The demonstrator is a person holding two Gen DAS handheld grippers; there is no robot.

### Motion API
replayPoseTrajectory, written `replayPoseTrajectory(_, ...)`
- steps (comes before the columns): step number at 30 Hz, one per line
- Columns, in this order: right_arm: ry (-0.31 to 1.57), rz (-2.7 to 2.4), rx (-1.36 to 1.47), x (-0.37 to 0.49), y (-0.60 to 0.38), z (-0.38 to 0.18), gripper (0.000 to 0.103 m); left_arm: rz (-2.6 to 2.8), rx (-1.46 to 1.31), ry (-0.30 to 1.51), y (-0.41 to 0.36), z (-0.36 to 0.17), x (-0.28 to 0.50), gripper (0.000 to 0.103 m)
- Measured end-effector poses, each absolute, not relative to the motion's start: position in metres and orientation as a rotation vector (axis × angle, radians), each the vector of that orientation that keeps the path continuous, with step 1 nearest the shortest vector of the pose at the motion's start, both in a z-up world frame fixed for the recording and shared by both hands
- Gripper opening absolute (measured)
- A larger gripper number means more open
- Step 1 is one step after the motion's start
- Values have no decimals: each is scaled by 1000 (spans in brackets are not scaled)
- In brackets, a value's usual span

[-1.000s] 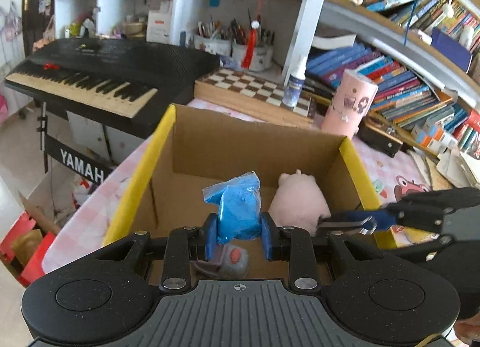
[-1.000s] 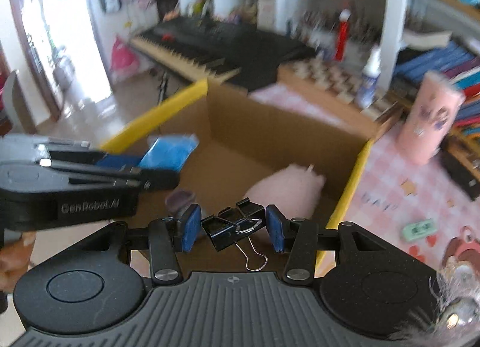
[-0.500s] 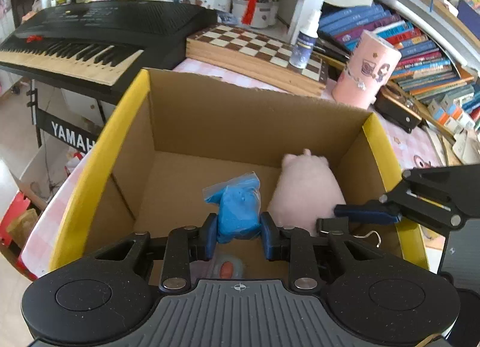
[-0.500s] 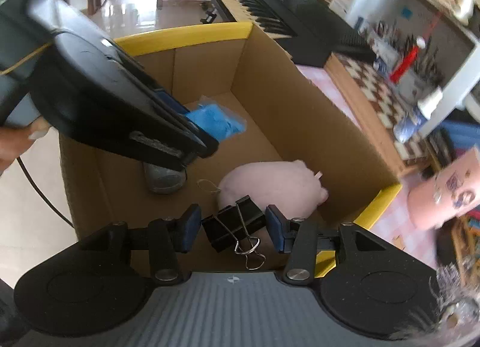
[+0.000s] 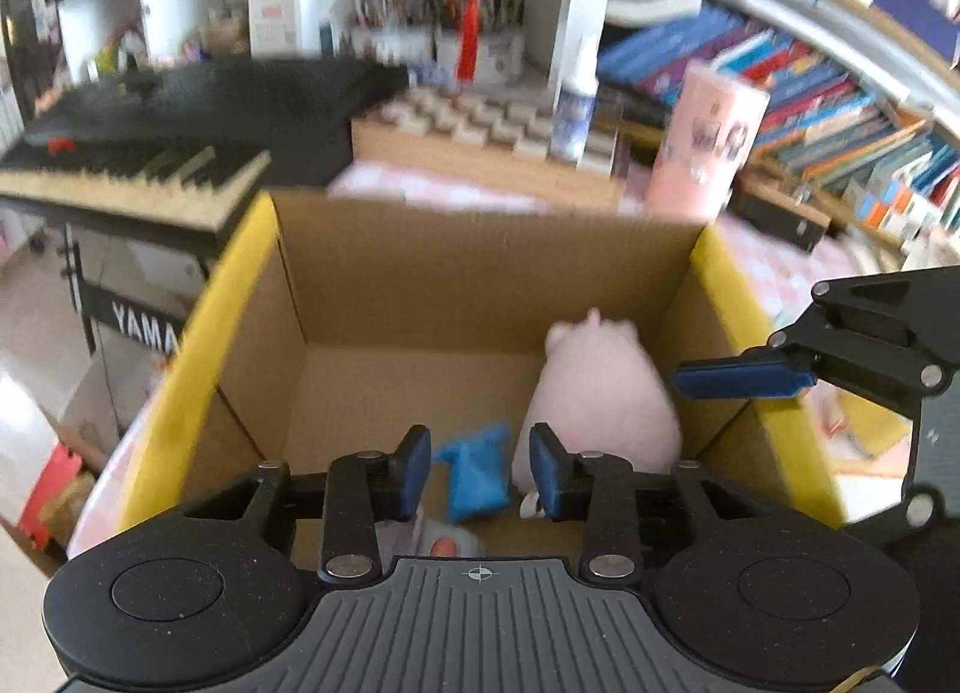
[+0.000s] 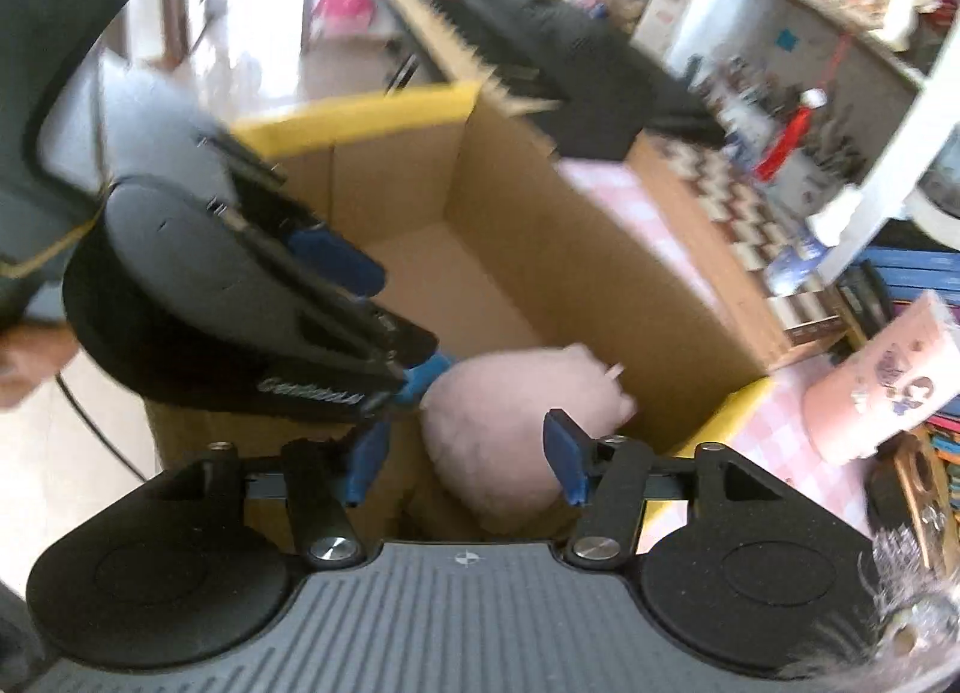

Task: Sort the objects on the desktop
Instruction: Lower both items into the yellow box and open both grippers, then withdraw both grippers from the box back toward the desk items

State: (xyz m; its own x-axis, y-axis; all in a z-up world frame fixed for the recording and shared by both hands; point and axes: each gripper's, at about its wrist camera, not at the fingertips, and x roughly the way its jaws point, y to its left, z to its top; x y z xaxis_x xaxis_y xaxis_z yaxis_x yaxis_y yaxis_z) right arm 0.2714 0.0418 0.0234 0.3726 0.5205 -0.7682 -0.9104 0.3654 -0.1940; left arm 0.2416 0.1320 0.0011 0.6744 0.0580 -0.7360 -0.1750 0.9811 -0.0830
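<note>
A cardboard box (image 5: 480, 285) with yellow flaps stands below both grippers; it also shows in the right wrist view (image 6: 540, 237). Inside lie a pink plush pig (image 5: 600, 387), a blue bag (image 5: 477, 474) and a small grey thing with a red spot (image 5: 444, 543). My left gripper (image 5: 480, 474) is open over the box, with the blue bag loose between its fingers and apart from them. My right gripper (image 6: 462, 462) is open and empty above the pig (image 6: 510, 423). The binder clip is out of sight.
A black Yamaha keyboard (image 5: 180, 117) stands left of the box. Behind it are a chessboard (image 5: 480, 123), a spray bottle (image 5: 576, 111), a pink cup (image 5: 708, 147) and shelves of books (image 5: 840, 111). The table has a pink checked cloth (image 6: 774, 429).
Both grippers have opened. The blue bag has dropped from my left gripper into the box. The binder clip has left my right gripper and is no longer seen.
</note>
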Motion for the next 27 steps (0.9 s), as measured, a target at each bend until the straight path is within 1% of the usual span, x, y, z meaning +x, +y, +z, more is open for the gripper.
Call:
replayPoseTrajectory(2, 629, 982, -637, 266, 33, 35, 56, 128, -148, 765, 131, 12, 230, 42)
replayPoseTrajectory(5, 554, 911, -559, 254, 14, 54, 60, 144, -154, 689, 131, 27, 211, 47)
replayPoseTrajectory(7, 500, 853, -506, 245, 1, 63, 68, 155, -166, 643, 134, 36, 198, 51)
replayPoseTrajectory(8, 478, 815, -482, 240, -6, 67, 69, 159, -172, 620, 136, 40, 190, 53)
replayPoseTrajectory(12, 439, 692, -374, 223, -30, 77, 69, 190, -175, 559, 144, 49, 162, 60)
replayPoseTrajectory(18, 419, 505, -205, 190, -61, 77, 69, 255, -180, 513, 155, 50, 119, 67)
replayPoseTrajectory(23, 458, 434, -134, 150, -73, 66, 67, 280, -183, 531, 154, 42, 83, 73)
replayPoseTrajectory(27, 495, 411, -125, 118, -74, 54, 67, 289, -180, 573, 149, 33, 58, 76)
